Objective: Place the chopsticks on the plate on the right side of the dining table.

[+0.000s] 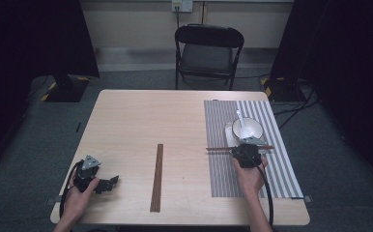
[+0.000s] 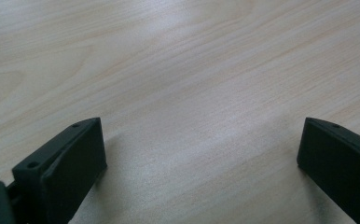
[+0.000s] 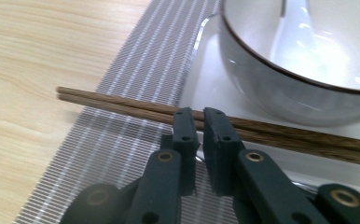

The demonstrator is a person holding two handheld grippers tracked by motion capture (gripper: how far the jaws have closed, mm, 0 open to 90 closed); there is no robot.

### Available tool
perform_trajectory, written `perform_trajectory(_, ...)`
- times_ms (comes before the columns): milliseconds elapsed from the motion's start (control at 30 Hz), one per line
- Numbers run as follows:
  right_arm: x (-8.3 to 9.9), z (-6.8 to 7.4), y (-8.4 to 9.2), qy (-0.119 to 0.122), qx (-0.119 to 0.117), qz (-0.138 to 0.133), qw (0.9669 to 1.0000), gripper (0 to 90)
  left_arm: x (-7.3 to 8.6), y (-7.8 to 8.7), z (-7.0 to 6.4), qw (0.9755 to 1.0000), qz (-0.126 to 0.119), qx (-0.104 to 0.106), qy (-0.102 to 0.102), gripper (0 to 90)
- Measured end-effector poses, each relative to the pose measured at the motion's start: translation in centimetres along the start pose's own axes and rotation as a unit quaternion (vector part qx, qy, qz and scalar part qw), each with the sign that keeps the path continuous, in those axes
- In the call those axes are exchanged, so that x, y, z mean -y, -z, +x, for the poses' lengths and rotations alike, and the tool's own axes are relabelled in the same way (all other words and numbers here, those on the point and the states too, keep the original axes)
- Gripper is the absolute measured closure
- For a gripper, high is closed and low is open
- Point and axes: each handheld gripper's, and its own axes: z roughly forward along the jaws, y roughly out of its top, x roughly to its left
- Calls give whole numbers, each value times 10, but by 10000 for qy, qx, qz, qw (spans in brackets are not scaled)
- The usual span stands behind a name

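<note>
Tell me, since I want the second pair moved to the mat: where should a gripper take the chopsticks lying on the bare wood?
Probably near mid-length, coming straight down from above. The chopsticks lie flat and side by side, running toward and away from the person, so jaws spread left to right would close across both thin sticks. The open left gripper sits nearest.

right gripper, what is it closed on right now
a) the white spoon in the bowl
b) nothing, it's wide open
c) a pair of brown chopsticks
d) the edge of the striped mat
c: in the right gripper view the right gripper has its jaws nearly together around the pair of brown chopsticks, which lie across the striped mat just in front of the bowl.
</note>
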Motion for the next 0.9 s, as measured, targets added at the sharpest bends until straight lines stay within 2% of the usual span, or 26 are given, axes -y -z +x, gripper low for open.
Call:
perform_trajectory(367, -15, 32, -2, 111, -350, -161, 9992, 708, 0, 0, 0, 10000, -4, -3, -4, 5)
perform_trajectory(500, -18, 44, -3, 171, -311, -114, 9993, 662, 0, 0, 0, 10000, -15, -2, 20, 5)
perform_trajectory(900, -24, 82, -18, 390, -725, -85, 9966, 801, 0, 0, 0, 10000, -4, 2, 3, 5)
